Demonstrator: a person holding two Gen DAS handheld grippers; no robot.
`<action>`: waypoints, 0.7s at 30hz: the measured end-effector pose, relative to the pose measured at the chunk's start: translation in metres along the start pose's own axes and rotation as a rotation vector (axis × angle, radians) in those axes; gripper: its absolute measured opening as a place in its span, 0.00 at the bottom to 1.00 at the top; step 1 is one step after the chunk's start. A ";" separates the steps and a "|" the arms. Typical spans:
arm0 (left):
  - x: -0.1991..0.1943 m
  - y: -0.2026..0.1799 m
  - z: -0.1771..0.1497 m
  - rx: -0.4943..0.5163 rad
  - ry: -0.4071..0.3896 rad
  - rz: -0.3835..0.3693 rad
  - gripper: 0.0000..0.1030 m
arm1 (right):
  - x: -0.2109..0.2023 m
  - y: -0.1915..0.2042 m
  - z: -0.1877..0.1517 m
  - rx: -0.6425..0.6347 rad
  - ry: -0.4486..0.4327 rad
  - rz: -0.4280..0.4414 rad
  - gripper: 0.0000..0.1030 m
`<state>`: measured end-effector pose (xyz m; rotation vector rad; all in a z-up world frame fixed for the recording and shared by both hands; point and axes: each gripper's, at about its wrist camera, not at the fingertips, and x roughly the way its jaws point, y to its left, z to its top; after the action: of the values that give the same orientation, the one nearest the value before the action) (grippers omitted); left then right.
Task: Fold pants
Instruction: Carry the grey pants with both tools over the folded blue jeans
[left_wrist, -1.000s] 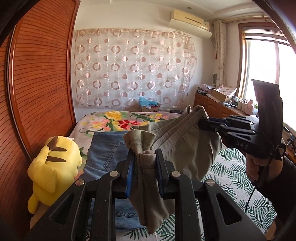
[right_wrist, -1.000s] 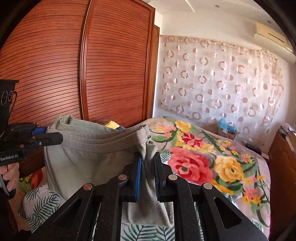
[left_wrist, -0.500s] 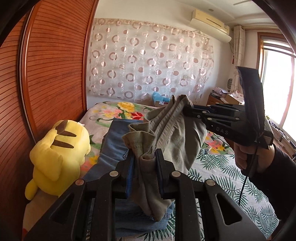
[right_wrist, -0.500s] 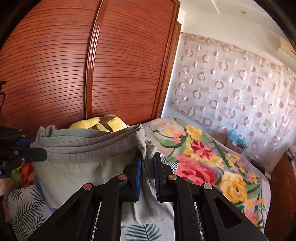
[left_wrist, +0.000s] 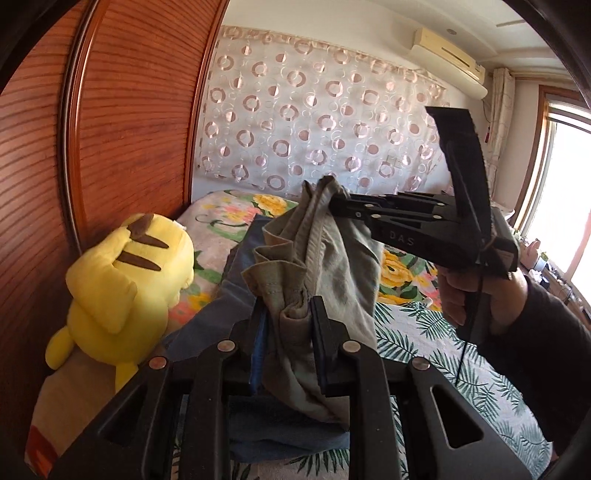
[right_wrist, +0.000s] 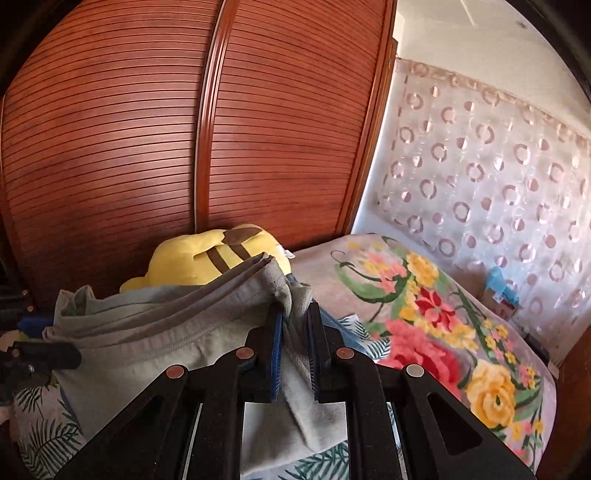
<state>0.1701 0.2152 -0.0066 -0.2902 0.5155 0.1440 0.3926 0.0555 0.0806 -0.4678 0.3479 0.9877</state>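
Both grippers swung leftward holding grey pants, jeans mostly hidden beneath.

- The wooden wardrobe closes off the left side of the bed, so nothing passes that way.
- A yellow plush toy sits against the wardrobe at the bed's left edge, just beside the blue jeans.
- The grey pants hang between the left hand-held gripper and the right hand-held gripper, filling the gap between them.
- Open bed surface lies to the right, over the leaf-print sheet.
- The curtain bounds the far end.
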 end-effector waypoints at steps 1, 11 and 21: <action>0.000 0.001 0.000 -0.005 0.000 0.002 0.22 | 0.002 0.000 0.000 -0.002 0.002 0.005 0.12; 0.005 0.010 -0.011 -0.036 0.022 0.059 0.22 | 0.014 -0.004 -0.005 0.006 0.014 0.059 0.12; 0.014 0.016 -0.016 -0.047 0.048 0.086 0.22 | 0.026 -0.010 0.004 0.051 0.047 0.097 0.20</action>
<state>0.1715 0.2267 -0.0309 -0.3185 0.5734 0.2330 0.4143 0.0714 0.0739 -0.4311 0.4403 1.0612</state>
